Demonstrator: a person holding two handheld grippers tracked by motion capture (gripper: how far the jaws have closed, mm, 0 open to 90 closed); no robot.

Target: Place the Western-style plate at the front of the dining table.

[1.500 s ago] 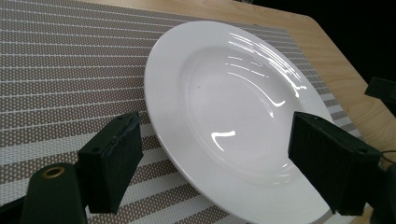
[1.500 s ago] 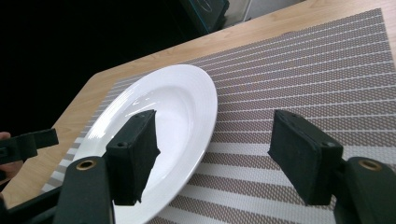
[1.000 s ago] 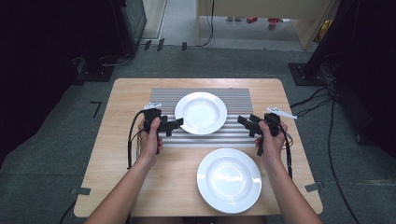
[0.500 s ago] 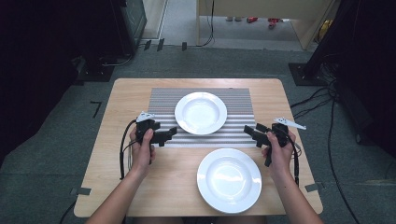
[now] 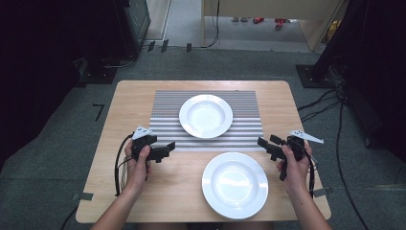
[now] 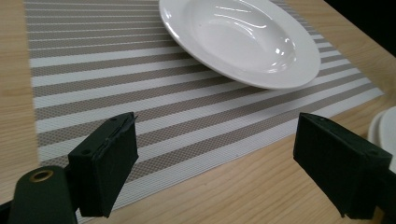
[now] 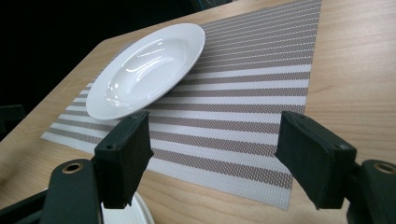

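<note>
Both grippers drawn back toward the near edge of the bench (image 5: 143,96) since a second ago; then level with the far plate (image 5: 206,115) on either side, now lower, flanking the gap between the two plates.

Left gripper (image 5: 167,146): jaws spread wide, nothing between them; held just off the near left corner of the striped mat (image 5: 165,120); aimed across the mat toward the far plate, as seen from the left gripper view, where the plate (image 6: 243,39) lies well beyond the jaws.

Right gripper (image 5: 262,143): jaws likewise apart and empty; held beside the near right corner of the mat, well apart from the far plate; near plate (image 5: 234,184) just below and to its left.

Far plate: flat at the centre of the mat, same spot as before; near plate: flat on bare wood, near the front edge, also unmoved; plates apart, not touching.

Meaning for the work, as a judgement: far plate released and left in place on the mat; retreat points to that step being finished; near plate untouched, probably next in line, with the right gripper closest to its rim.
</note>
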